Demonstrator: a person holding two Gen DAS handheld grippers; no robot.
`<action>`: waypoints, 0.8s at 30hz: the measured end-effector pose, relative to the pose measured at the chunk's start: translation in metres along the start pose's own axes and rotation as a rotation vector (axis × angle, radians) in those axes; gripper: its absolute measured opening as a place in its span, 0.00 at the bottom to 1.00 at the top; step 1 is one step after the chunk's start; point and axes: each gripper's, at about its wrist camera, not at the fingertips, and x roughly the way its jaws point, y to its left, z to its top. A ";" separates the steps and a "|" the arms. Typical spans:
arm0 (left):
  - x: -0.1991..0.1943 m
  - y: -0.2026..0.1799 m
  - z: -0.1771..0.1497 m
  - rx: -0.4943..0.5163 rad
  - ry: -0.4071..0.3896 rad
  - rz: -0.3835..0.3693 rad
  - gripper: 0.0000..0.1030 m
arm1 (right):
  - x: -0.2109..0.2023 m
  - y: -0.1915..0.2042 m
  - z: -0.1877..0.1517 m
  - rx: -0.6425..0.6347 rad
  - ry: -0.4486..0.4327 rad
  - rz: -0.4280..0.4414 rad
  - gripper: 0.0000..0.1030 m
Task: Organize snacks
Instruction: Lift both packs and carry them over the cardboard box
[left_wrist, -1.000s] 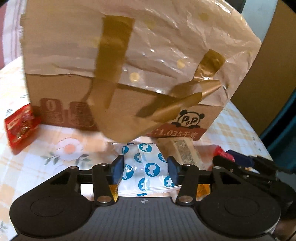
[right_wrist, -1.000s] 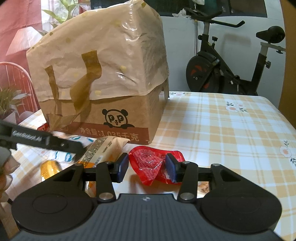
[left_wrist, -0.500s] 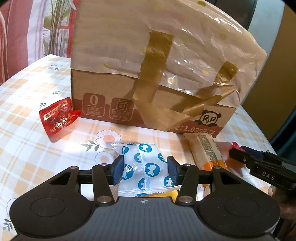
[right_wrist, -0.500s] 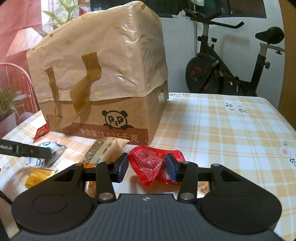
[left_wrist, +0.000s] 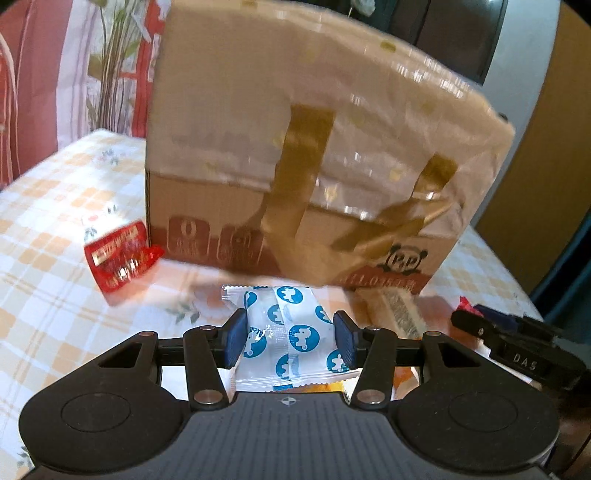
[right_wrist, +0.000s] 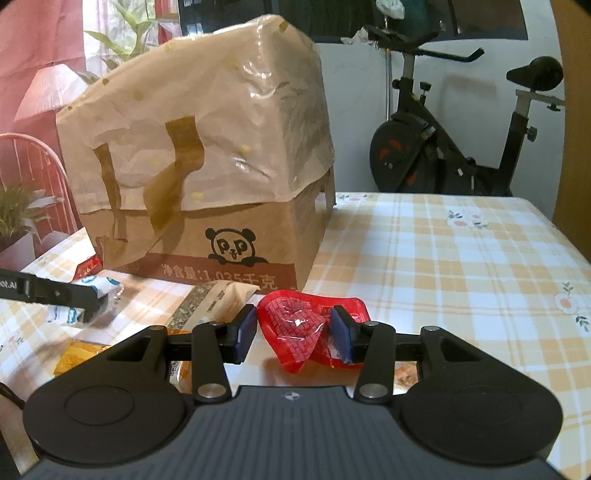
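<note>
Left wrist view blurs the box (left_wrist: 325, 155); left gripper (left_wrist: 290, 338) clamps white-blue packet (left_wrist: 284, 328), right gripper (right_wrist: 293, 334) clamps red packet (right_wrist: 299, 328), tabletop (right_wrist: 443, 266) toward its right edge bare.

A table (right_wrist: 443, 258) under a yellow-and-white checked cloth with small flowers carries a tall cardboard box (right_wrist: 236, 236), draped in crinkled paper, toward its far side. A red snack packet (left_wrist: 118, 254) lies by the box's left corner, and a tan wrapped bar (right_wrist: 210, 299) lies before its front face.
</note>
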 end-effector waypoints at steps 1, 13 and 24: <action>-0.004 0.000 0.002 0.002 -0.015 0.000 0.51 | -0.002 0.001 0.000 -0.002 -0.010 -0.008 0.45; -0.064 0.012 0.031 -0.040 -0.171 -0.010 0.51 | -0.057 0.013 0.039 -0.021 -0.222 -0.011 0.45; -0.095 0.019 0.092 -0.083 -0.346 0.006 0.51 | -0.081 0.030 0.111 -0.056 -0.399 0.090 0.45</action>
